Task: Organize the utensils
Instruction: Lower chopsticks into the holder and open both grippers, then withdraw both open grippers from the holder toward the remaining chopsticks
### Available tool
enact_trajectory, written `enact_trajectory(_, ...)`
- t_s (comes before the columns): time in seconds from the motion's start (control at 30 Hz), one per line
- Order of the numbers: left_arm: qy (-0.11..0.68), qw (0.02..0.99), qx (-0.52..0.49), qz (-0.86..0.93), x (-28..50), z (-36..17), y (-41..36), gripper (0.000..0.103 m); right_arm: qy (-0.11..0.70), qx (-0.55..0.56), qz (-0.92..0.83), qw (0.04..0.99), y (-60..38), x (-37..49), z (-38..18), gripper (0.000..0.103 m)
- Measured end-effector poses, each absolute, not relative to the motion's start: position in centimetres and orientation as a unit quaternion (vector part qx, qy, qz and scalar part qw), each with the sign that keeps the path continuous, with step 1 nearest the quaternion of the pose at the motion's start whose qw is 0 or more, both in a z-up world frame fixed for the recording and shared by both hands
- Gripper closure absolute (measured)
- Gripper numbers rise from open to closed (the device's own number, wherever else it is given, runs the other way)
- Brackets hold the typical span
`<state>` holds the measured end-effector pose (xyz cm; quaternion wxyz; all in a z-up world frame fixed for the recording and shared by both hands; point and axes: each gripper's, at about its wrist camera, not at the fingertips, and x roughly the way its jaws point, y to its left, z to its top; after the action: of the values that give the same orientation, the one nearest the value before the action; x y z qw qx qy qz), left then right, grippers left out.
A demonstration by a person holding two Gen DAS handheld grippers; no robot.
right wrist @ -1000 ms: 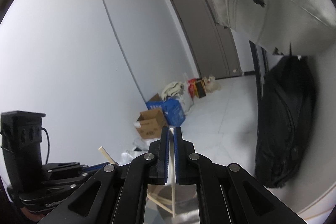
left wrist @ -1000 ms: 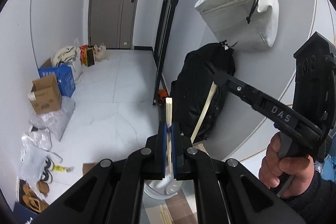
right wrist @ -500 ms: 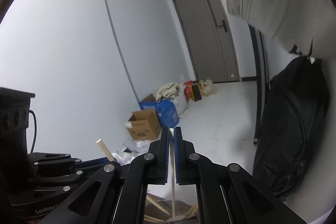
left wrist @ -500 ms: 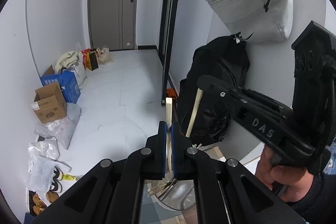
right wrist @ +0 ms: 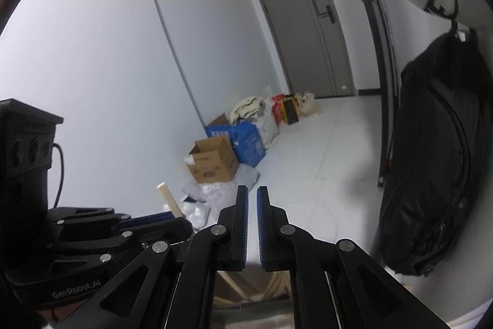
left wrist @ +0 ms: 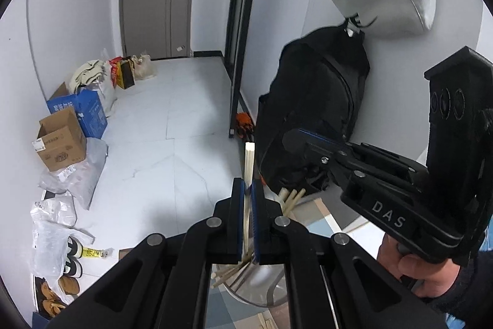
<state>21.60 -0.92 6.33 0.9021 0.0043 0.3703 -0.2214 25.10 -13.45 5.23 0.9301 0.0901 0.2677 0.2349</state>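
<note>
White floor tiles (left wrist: 148,162) (boxes beside wall); left gripper (left wrist: 246,193) clamps chopstick (left wrist: 249,162), right gripper (right wrist: 252,202) parted, empty.

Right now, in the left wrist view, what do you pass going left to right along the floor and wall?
Brown cardboard box → blue box → chopstick held in the left gripper → black backpack → right gripper.
</note>
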Motion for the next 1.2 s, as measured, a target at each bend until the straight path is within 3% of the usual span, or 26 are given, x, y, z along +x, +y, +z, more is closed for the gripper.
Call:
enact_trajectory(0.07,0.375,0.899,0.003,-0.226,21.6,6.4,-0.9,0.101,0.274,0.096,0.233,0.928,-14.0,24.8,5.0,0.096)
enact_trajectory(0.17,0.379,0.898,-0.001,-0.224,21.6,6.5,-0.8,0.086,0.287,0.11,0.229,0.924,-14.9,24.3,4.7,0.092)
enact_trajectory(0.23,0.377,0.899,-0.01,-0.223,21.3,6.7,-0.5,0.078,0.29,0.124,0.226,0.922,-15.6,23.8,4.5,0.078)
enact_trajectory(0.37,0.375,0.9,-0.007,-0.222,20.5,7.2,-0.7,0.065,0.293,0.141,0.22,0.92,-16.7,22.5,4.5,0.071)
enact_trajectory(0.5,0.374,0.903,0.004,-0.21,19.5,7.2,-0.7,0.064,0.294,0.149,0.211,0.92,-17.6,20.7,4.5,0.059)
enact_trajectory(0.77,0.368,0.913,-0.015,-0.176,16.9,6.7,0.7,0.056,0.299,0.163,0.198,0.919,-18.7,17.5,4.6,0.052)
enact_trajectory(0.97,0.364,0.92,-0.039,-0.139,14.4,7.0,1.5,0.053,0.298,0.172,0.193,0.919,-18.7,15.2,4.4,0.041)
enact_trajectory(1.07,0.349,0.928,-0.042,-0.123,13.0,7.1,1.6,0.041,0.305,0.169,0.191,0.917,-18.2,13.1,3.9,0.041)
enact_trajectory(1.2,0.328,0.938,-0.038,-0.104,11.1,6.9,1.7,0.037,0.314,0.17,0.19,0.915,-17.8,11.8,3.3,0.037)
